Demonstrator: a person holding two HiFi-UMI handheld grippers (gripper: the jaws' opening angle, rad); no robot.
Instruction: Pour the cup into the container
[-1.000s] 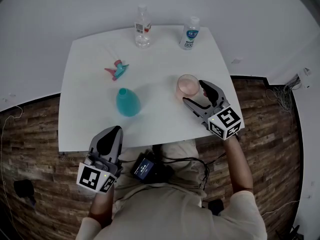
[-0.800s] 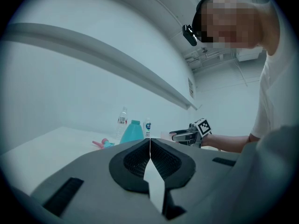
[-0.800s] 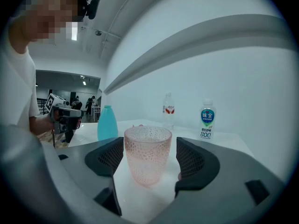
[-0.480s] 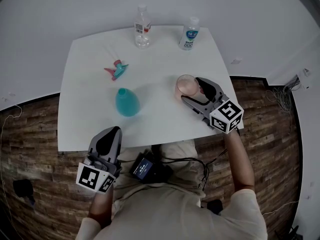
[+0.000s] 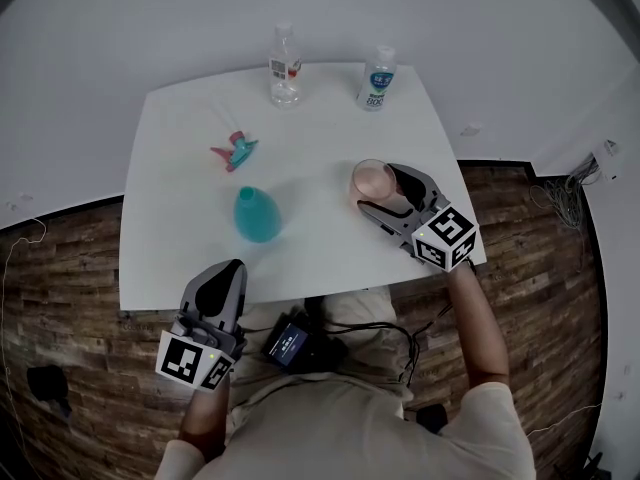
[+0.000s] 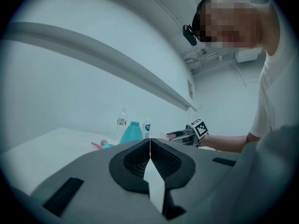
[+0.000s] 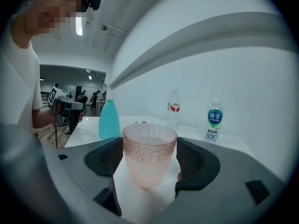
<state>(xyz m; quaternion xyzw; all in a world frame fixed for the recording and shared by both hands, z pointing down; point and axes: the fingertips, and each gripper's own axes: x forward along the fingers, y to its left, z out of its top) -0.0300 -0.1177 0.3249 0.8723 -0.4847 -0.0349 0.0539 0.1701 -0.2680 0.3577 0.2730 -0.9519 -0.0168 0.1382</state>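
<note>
A pink dimpled glass cup (image 5: 372, 180) stands upright on the white table (image 5: 170, 258) near its right edge. My right gripper (image 5: 379, 190) reaches in from the right with its jaws on both sides of the cup (image 7: 149, 155). The pads lie close to the glass, and the jaws are open. A teal bottle (image 5: 257, 214) without its cap stands left of the cup, and it also shows at the left in the right gripper view (image 7: 109, 120). My left gripper (image 5: 224, 274) hovers at the table's near edge, shut and empty.
A pink and teal spray head (image 5: 234, 150) lies on the table behind the teal bottle. Two clear plastic bottles (image 5: 285, 65) (image 5: 377, 78) stand at the far edge. Wooden floor surrounds the table, and a white wall lies beyond it.
My right gripper has slid a little further forward around the cup and tipped slightly. The cup has stayed in place on the table. The left gripper has not moved.
</note>
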